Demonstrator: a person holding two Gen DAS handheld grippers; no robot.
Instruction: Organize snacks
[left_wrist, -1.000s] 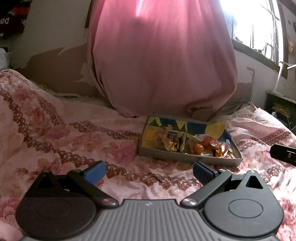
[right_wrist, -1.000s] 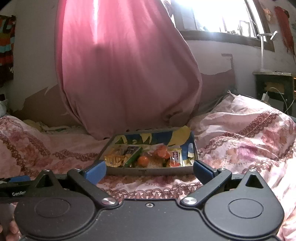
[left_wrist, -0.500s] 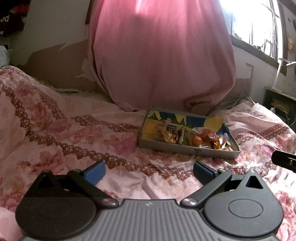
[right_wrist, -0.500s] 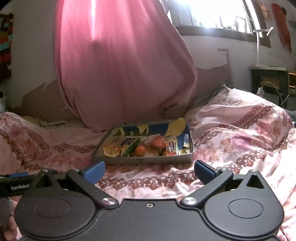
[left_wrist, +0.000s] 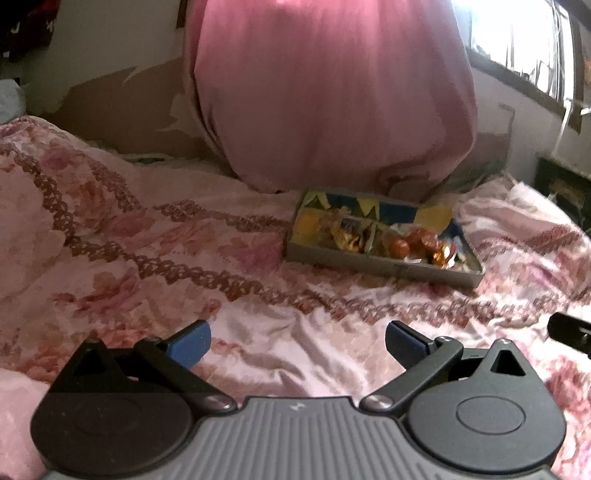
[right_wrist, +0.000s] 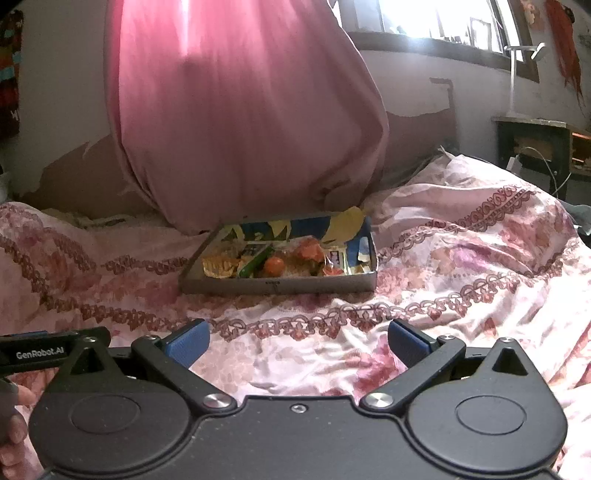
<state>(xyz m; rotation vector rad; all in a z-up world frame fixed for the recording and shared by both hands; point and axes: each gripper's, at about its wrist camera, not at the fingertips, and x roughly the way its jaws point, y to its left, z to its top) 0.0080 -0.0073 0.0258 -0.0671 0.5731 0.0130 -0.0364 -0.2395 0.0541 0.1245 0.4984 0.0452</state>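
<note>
I'm looking at the snack tray (right_wrist: 277, 286), a shallow grey rectangular tin lying flat on the bed, its long side facing me. Inside walls show blue and yellow patterning. It's filled with snacks (right_wrist: 280, 258): gold-wrapped pieces (right_wrist: 218, 266) at the left end, a green packet (right_wrist: 255, 264) lying slantwise beside them, a round orange piece (right_wrist: 274, 266) in the middle, orange-red wrapped ones (right_wrist: 310, 251) toward the right. From my left camera the same tray (left_wrist: 380, 267) sits angled, contents blurred.
</note>
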